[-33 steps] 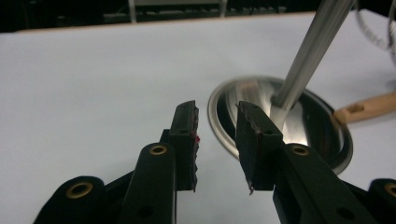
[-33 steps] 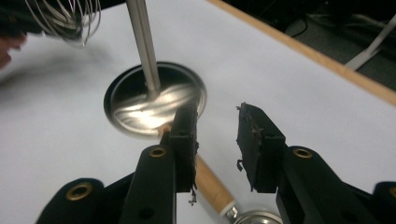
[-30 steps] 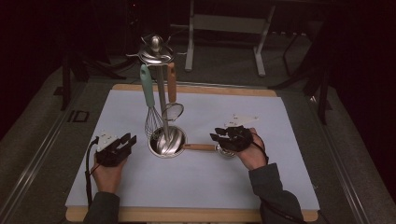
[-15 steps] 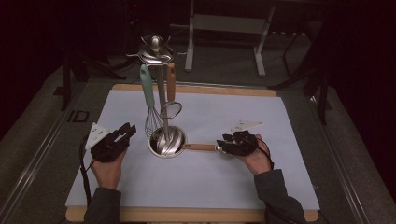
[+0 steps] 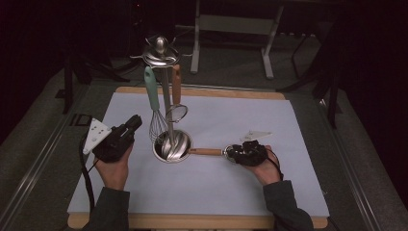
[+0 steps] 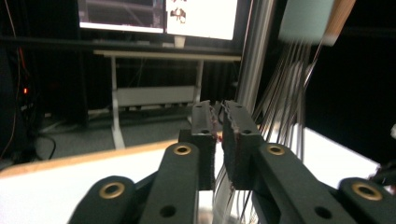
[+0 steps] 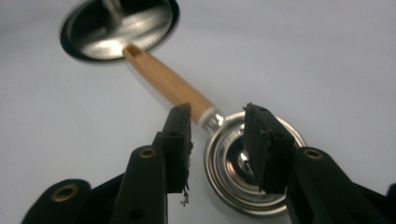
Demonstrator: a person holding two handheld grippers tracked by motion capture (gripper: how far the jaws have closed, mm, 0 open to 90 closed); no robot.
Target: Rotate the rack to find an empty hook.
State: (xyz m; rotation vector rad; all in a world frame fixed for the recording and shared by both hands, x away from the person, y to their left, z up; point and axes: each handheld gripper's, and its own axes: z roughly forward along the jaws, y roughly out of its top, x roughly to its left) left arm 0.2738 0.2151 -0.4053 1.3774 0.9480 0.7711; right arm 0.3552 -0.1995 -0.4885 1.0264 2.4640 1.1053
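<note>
A steel utensil stand [image 5: 165, 96] rises from a round dish base [image 5: 172, 147]. On it hang a whisk [image 5: 155, 122] with a mint handle and a small strainer [image 5: 176, 113] with a wooden handle. A wooden-handled steel scoop [image 5: 206, 151] lies on the mat to the right of the base. My left gripper [image 5: 133, 123] is raised and points at the whisk wires [image 6: 285, 93]. Its jaws have just been closing to a narrow slit with nothing between them [image 6: 216, 116]. My right gripper [image 5: 239, 153] hovers open over the scoop's neck [image 7: 210, 114], with one jaw on each side.
A pale mat [image 5: 288, 144] covers the wooden table [image 5: 202, 91]. Cables trail from both grippers. Beyond the table's far edge stand a white desk frame [image 5: 231, 29] and dark stands. A lit screen [image 6: 159, 16] shows in the left gripper view.
My left gripper rose and tipped toward the stand, and its jaws narrowed. My right gripper sank over the scoop's bowl end.
</note>
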